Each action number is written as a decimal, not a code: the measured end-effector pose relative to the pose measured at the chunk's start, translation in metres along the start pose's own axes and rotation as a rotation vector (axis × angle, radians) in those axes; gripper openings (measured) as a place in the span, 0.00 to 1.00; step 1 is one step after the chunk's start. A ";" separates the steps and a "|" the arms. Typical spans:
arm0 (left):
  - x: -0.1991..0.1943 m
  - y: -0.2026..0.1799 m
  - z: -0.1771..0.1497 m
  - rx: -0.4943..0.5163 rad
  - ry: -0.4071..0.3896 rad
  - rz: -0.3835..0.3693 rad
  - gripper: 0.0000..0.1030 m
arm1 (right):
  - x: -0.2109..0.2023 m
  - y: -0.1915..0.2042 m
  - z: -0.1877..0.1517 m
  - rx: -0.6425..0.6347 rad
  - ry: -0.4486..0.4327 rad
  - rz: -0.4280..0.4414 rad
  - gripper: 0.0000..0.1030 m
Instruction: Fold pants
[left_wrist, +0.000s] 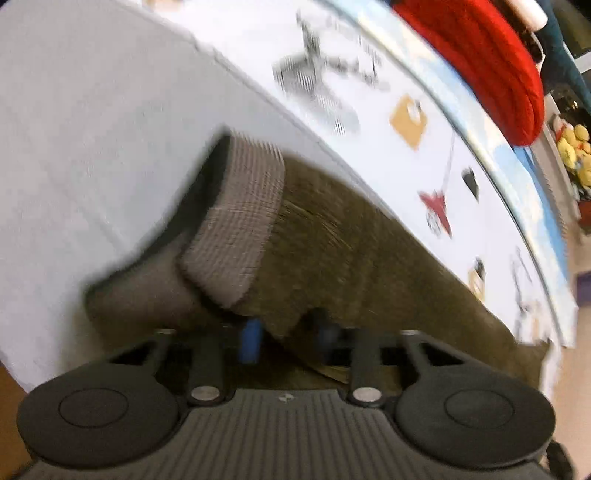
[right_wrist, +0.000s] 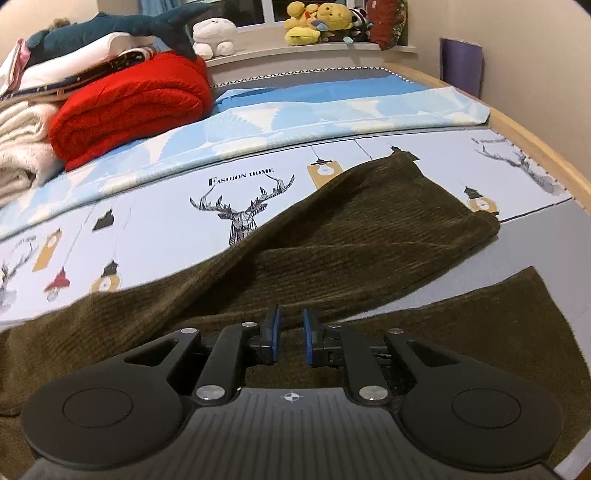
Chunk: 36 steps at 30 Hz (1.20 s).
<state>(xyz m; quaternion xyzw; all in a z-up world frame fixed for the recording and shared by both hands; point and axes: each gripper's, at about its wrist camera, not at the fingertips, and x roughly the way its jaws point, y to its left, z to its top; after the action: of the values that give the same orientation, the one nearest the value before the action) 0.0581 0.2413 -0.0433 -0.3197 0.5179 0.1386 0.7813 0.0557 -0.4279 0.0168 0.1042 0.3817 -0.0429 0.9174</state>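
Observation:
Dark olive corduroy pants (right_wrist: 351, 236) lie across the printed bed sheet (right_wrist: 155, 206), one leg folded over towards the far right. In the blurred left wrist view a pant leg (left_wrist: 369, 251) ends in a grey ribbed cuff (left_wrist: 236, 221). My left gripper (left_wrist: 290, 336) points steeply down at it, and a corner of the fabric hangs between its blue pads, which look shut on it. My right gripper (right_wrist: 291, 332) rests low over the middle of the pants. Its blue pads (right_wrist: 277, 328) stand a narrow gap apart, with fabric showing under them but not pinched.
A folded red blanket (right_wrist: 129, 107) and a pile of pale bedding (right_wrist: 22, 155) sit at the bed's far left, with a plush shark (right_wrist: 110, 29) on top. Soft toys (right_wrist: 317, 22) line the window sill. The wooden bed frame (right_wrist: 546, 147) edges the right side.

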 end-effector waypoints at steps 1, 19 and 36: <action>-0.007 -0.002 0.002 -0.002 -0.040 -0.007 0.19 | 0.004 -0.001 0.003 0.013 -0.003 0.008 0.14; 0.020 -0.018 0.015 0.012 -0.015 0.056 0.13 | 0.132 -0.059 0.060 0.508 -0.046 0.147 0.35; -0.005 -0.020 0.020 0.054 -0.059 0.014 0.07 | 0.126 -0.067 0.084 0.512 -0.071 0.166 0.03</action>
<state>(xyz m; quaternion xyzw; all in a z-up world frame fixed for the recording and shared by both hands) 0.0811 0.2392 -0.0267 -0.2904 0.5006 0.1392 0.8035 0.1916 -0.5116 -0.0255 0.3624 0.3162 -0.0662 0.8742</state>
